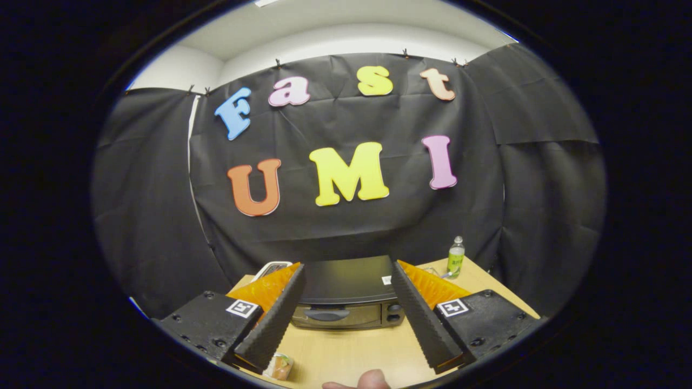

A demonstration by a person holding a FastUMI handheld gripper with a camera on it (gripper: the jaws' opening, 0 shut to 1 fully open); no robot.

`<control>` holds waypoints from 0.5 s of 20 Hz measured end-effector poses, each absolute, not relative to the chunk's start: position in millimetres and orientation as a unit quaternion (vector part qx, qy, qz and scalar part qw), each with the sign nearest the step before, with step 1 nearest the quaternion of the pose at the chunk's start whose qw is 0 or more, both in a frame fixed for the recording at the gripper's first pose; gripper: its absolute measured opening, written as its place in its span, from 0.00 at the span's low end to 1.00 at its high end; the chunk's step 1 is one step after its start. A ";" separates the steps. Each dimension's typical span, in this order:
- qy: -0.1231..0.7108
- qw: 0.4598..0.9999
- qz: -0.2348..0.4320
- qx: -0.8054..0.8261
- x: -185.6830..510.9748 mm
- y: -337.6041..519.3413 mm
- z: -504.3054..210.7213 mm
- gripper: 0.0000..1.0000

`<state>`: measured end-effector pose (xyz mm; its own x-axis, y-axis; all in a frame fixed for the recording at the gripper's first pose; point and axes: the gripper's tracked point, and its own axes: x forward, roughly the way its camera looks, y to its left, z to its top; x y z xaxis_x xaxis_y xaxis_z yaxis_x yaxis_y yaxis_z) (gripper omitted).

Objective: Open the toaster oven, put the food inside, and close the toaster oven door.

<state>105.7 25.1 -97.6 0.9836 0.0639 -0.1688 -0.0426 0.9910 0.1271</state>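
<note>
Black toaster oven (346, 300) sat door-closed on the desk (351, 351) beyond my gripper (346, 281); I saw its fingers (273, 324) spread wide, holding nothing, food (280, 366) beneath the left one.

Even overhead light, dim booth, strong fisheye bending at rim, centre sharp, no glare.

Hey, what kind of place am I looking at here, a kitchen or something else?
Probably a staged recording booth, not a real kitchen: black cloth wall hung behind a wooden table with a closed toaster oven, a bottle and wrapped food. The tool is open, holding nothing.
</note>
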 end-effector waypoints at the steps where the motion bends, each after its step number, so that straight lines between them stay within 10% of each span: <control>1: 0.096 0.993 0.032 0.068 115.0 32.4 -109.9 1.00; 10: 0.195 0.978 0.054 0.044 199.0 76.1 -236.2 1.00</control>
<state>199.0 76.1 -236.2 0.9183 0.1235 -0.3761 -0.0894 0.9902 0.1069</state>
